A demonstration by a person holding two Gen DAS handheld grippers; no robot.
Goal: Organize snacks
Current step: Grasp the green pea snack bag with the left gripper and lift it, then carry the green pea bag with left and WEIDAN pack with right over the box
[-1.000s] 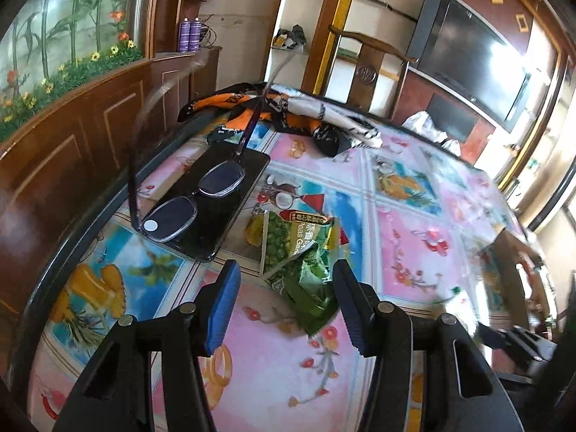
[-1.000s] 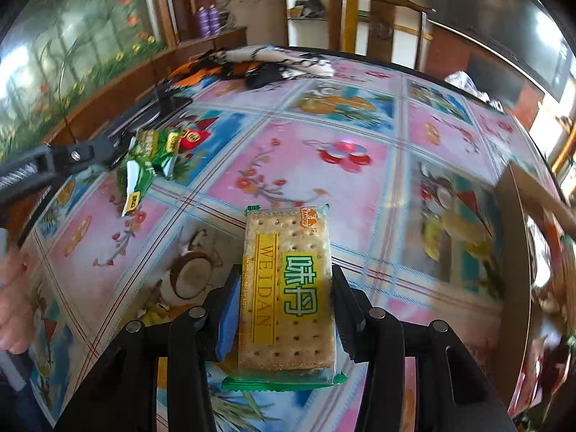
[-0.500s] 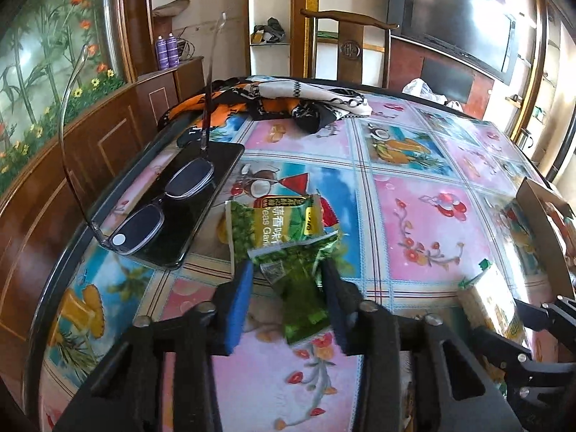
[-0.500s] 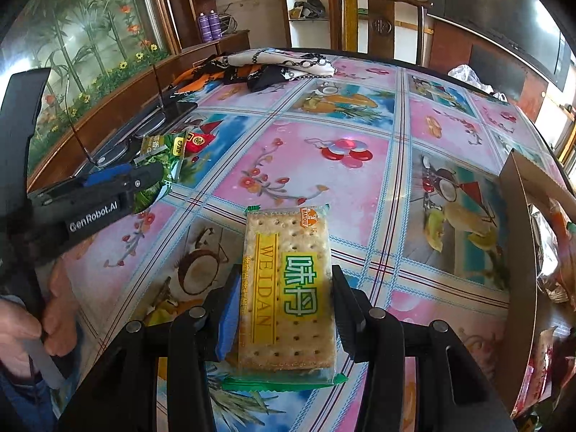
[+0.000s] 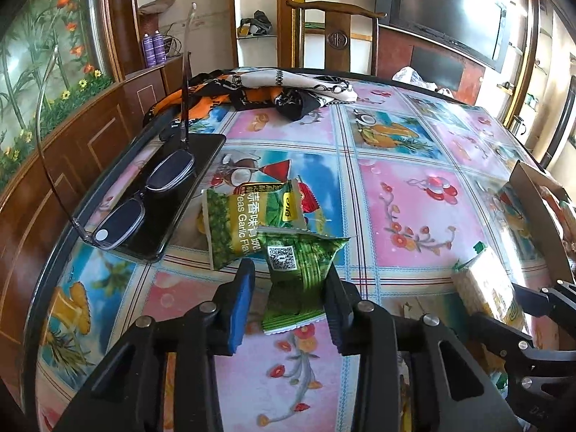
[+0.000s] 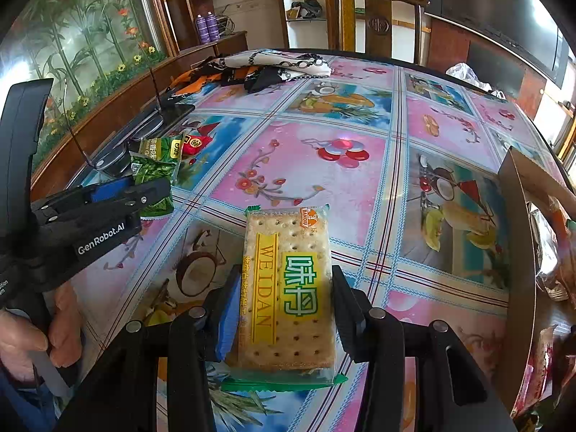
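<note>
Here the left gripper point(image 5: 288, 306) jaws are pinching the green snack packet point(image 5: 298, 284), lying lengthwise toward twelve o'clock on the tabletop point(image 5: 414, 216), while the right gripper point(image 6: 284, 316) is clamping the cracker pack point(image 6: 288, 280).

Ahead of my left gripper and off to its left, a pair of glasses point(image 5: 140, 199) lies lens-down on a dark phone point(image 5: 169, 194), its temples sticking up. Farther out in front, a crumpled scarf point(image 5: 273, 90) in orange, black and white sits at the far edge of the table point(image 5: 414, 194), whose cloth shows fruit and flower squares. Beyond that stands a wooden chair point(image 5: 336, 32). Up and to the right hangs a dark television point(image 5: 446, 3). Far left, two purple cans point(image 5: 155, 48) stand on a wooden cabinet point(image 5: 90, 133), beside a painted flower panel point(image 5: 43, 68)
</note>
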